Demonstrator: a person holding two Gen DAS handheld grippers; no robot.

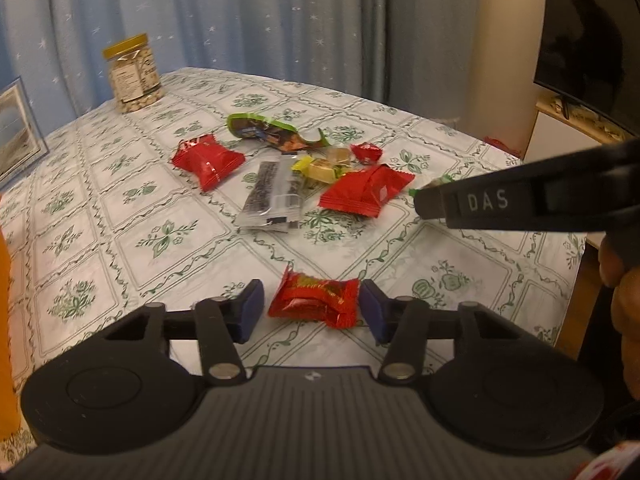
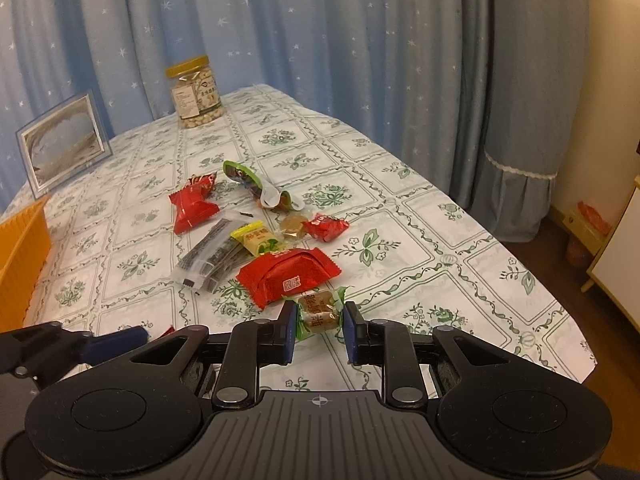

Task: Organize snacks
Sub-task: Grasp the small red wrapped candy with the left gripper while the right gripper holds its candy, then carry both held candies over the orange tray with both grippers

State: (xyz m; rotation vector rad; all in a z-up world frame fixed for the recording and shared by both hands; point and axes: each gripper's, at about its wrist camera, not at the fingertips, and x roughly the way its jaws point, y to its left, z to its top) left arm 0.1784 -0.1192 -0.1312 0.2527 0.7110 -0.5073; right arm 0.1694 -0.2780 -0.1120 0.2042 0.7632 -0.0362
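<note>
Snacks lie scattered on the flowered tablecloth (image 2: 420, 240). My left gripper (image 1: 312, 304) is open, its blue pads on either side of a small red candy packet (image 1: 314, 300) that lies on the cloth. My right gripper (image 2: 320, 320) is narrowly open around a green-wrapped brown candy (image 2: 320, 312); its pads look close to the wrapper ends, and contact is unclear. Beyond lie a big red packet (image 2: 286, 276), a second red packet (image 2: 192, 208), a clear dark bar packet (image 2: 208, 258), a yellow candy (image 2: 256, 238), a small red candy (image 2: 326, 226) and a green pouch (image 2: 256, 184).
An orange basket (image 2: 22, 252) stands at the table's left edge. A yellow-lidded jar of nuts (image 2: 196, 94) and a framed picture (image 2: 64, 144) stand at the back by the blue curtain. The table's right edge drops to the floor; a cabinet (image 2: 616, 248) stands at the far right.
</note>
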